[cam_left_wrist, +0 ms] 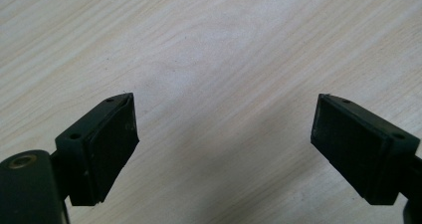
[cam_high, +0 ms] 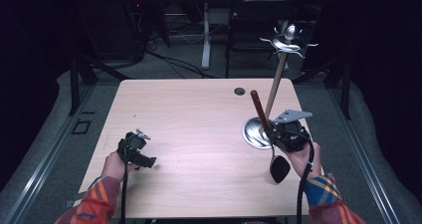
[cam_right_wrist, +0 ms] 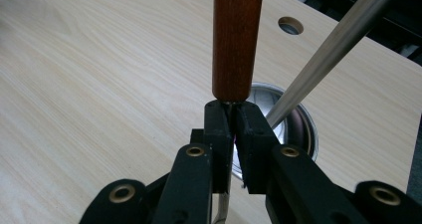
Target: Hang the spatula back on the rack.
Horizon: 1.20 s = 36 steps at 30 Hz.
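While my right gripper [cam_right_wrist: 234, 117] has its fingers clenched on the metal neck of a ladle [cam_high: 268, 134], just below its reddish wooden handle [cam_right_wrist: 237, 40], I judge the step in hand to be hanging that ladle on the utensil stand [cam_high: 278, 74]. Seen from above, the ladle sits at about four o'clock on the surface [cam_high: 199, 129], its black bowl [cam_high: 279, 168] hanging low toward me and the handle pointing up toward twelve, close beside the stand's pole. The stand's hooks [cam_high: 287, 45] are at the top, toward one o'clock, well above my grip. To do this well I would lift straight up, keep the handle clear of the pole, and keep the grip firm, since the neck is thin and could twist. My left gripper [cam_left_wrist: 224, 134] rests at eight o'clock, fingers released and wide apart over bare wood, free to steady the round base [cam_high: 255, 133] if the stand tips.
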Each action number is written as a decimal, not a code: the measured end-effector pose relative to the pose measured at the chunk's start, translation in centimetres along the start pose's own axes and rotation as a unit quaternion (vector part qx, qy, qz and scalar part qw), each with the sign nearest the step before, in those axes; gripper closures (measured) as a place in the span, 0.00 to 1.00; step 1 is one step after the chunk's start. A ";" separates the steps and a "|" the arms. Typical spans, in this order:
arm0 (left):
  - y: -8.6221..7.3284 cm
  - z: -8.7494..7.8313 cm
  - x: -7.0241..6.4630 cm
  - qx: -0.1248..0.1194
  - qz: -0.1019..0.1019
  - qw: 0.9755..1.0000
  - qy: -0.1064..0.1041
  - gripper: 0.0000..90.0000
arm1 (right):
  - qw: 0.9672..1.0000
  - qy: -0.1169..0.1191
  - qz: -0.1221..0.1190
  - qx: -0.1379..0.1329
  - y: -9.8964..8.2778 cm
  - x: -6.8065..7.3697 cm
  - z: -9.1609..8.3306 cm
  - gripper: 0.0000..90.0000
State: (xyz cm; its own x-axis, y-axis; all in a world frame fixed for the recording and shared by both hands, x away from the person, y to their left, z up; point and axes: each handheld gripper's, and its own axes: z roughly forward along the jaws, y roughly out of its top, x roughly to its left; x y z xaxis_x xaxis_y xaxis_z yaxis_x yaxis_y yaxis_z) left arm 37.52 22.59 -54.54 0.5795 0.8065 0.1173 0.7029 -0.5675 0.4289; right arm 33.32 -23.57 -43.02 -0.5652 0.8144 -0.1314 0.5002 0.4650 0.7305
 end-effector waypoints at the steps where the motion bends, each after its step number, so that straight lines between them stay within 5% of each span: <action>1: 0.0 0.0 0.0 0.000 0.000 1.000 0.000 0.12 | 1.000 0.000 0.002 -0.002 0.0 0.0 -0.1 0.94; 23: 0.2 0.1 -0.1 0.001 0.005 1.000 -0.003 0.12 | 0.995 -0.022 0.023 -0.091 -0.1 -0.7 -2.7 0.94; 36: 0.3 0.2 -0.2 0.000 0.008 1.000 -0.002 0.12 | 0.992 -0.044 0.041 -0.110 -0.1 -1.8 -3.7 0.94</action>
State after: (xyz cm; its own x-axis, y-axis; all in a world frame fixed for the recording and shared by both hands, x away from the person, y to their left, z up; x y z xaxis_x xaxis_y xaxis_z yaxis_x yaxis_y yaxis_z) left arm 37.69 22.21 -54.62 0.5924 0.7966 0.1205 0.6934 -0.5803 0.4270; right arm 31.86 -26.40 -40.31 -0.4637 0.8782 -0.1173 0.3809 0.3171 0.8686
